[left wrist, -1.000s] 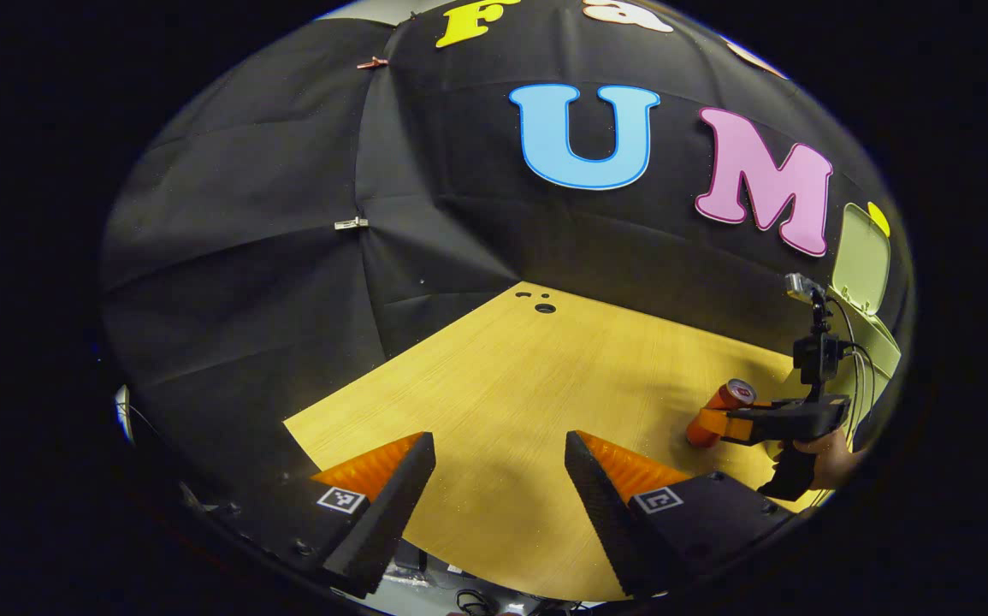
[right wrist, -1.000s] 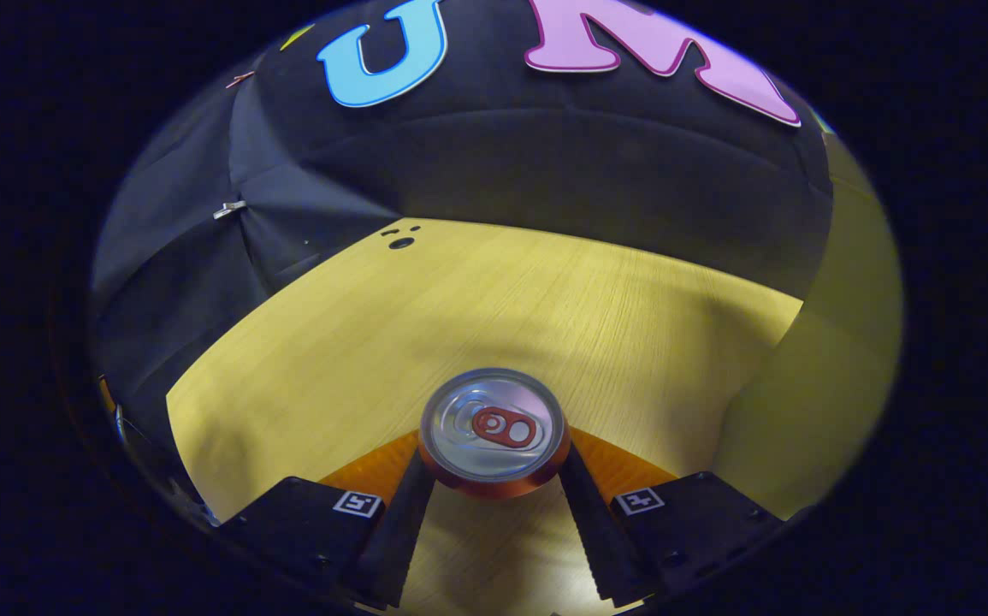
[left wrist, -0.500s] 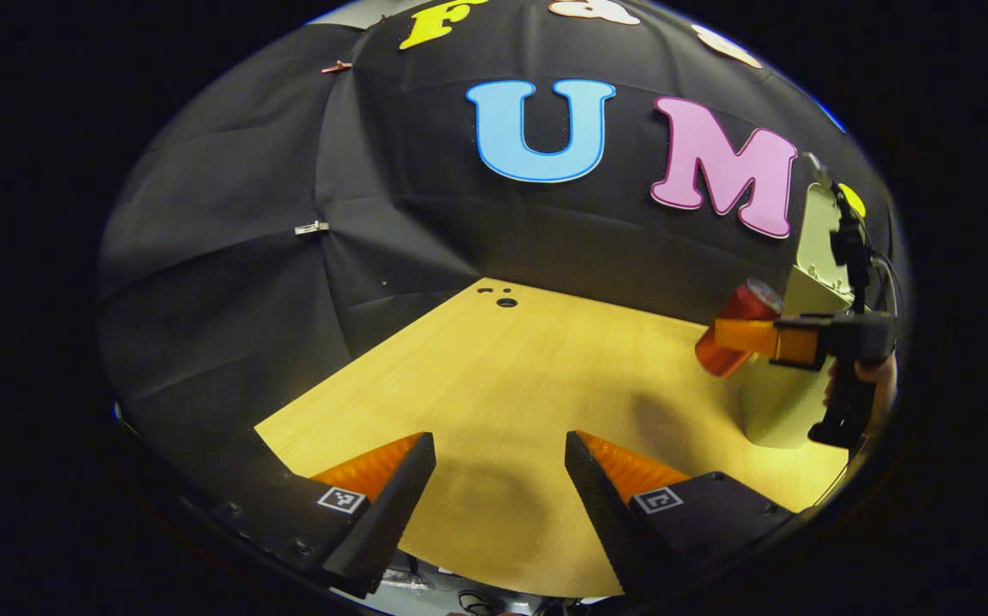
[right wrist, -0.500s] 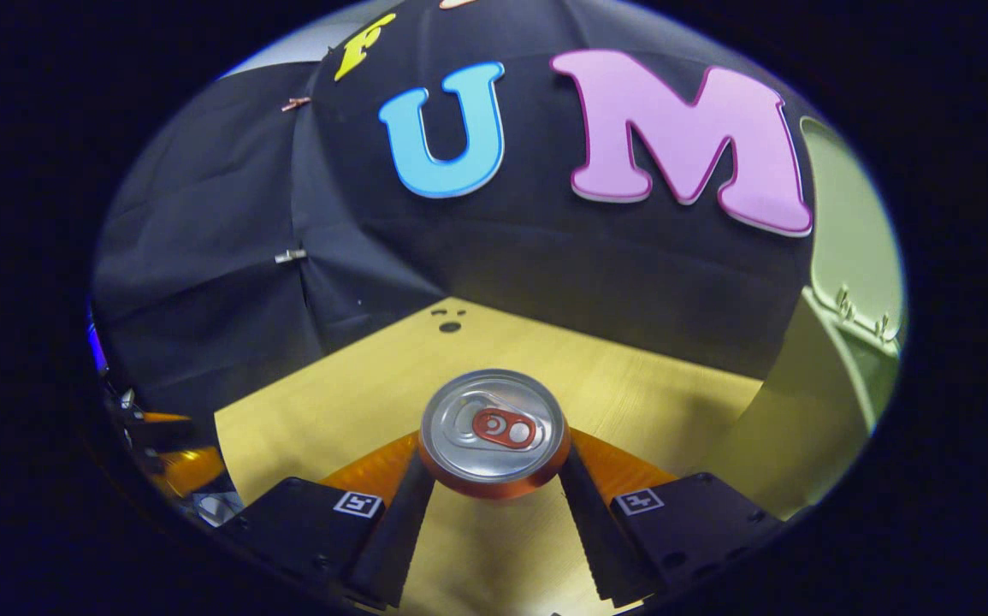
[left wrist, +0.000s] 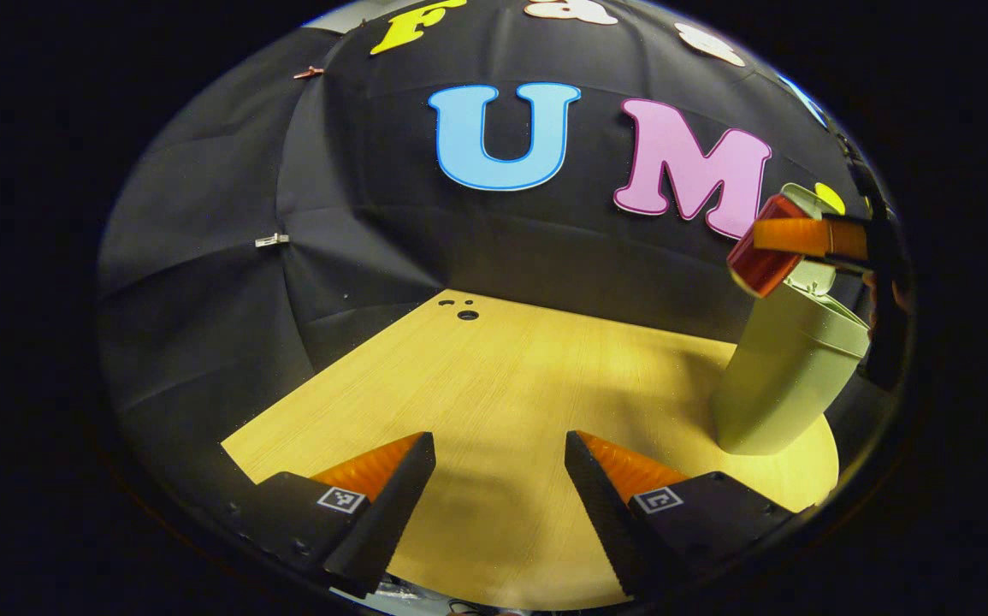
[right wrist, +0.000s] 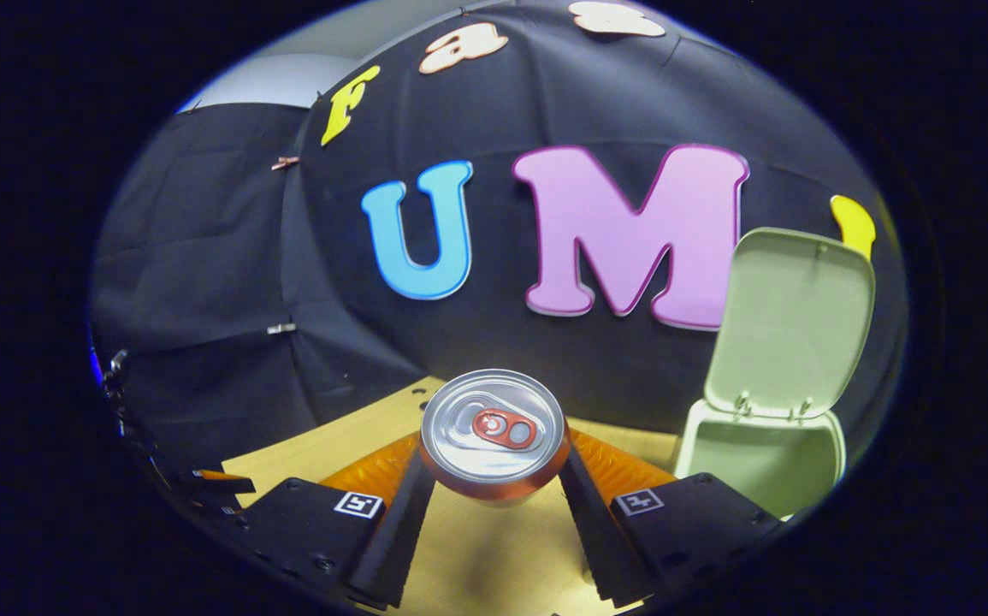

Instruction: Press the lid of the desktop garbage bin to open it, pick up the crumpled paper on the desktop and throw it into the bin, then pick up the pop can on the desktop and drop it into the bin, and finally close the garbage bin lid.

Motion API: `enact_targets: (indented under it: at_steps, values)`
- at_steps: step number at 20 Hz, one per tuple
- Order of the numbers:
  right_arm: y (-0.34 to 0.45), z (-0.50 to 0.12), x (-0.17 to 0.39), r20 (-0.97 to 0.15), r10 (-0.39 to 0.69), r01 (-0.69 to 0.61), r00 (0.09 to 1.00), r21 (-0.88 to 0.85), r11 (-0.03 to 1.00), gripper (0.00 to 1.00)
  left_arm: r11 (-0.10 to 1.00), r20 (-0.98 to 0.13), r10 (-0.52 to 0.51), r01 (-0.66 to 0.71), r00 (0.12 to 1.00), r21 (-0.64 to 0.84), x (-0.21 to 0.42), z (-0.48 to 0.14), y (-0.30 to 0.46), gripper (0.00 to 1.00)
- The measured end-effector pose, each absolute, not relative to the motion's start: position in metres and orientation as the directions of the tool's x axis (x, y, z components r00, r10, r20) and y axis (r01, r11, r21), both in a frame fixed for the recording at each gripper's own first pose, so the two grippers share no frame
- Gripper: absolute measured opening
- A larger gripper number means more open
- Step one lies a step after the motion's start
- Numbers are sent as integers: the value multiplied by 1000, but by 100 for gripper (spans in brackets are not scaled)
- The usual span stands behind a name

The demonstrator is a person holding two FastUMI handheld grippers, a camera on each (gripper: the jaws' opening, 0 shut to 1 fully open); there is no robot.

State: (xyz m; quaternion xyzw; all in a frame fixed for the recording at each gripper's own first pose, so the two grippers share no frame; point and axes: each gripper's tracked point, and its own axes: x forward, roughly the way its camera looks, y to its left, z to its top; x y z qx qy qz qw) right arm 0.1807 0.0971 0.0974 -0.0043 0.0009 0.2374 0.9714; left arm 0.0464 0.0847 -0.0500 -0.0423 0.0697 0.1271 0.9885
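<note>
While lid-up, bin (right wrist: pixel 759 445) interior unseen.

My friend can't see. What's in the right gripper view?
The right gripper holds a pop can between its two fingers, top facing the camera, up in the air. To the right stands a pale green bin with its lid open, on a wooden desk.

The pop can (right wrist: pixel 494 432), red-bodied with a silver top and a red pull tab, is held in the air beside the pale green garbage bin (right wrist: pixel 759 453), which is stood on the desktop with its lid (right wrist: pixel 789 321) raised upright.
</note>
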Motion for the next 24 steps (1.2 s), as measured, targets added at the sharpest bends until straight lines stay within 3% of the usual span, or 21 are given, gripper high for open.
enact_targets:
  at_steps: [10, 18, 24]
  values:
    - [-2, 121, 194, 73, 251, -255, 965, 61, 965, 82, 970, -191, 220, -236, 957, -62, 50, -71, 78, 98]
    - [-72, 85, 219, -6, 104, -103, 995, 99, 990, 82, 955, -252, 234, -271, 939, -125, 58, -85, 79, 98]
    - [-87, 60, 235, -67, 72, -64, 995, 119, 991, 83, 958, -278, 235, -270, 931, -93, 64, -87, 80, 99]
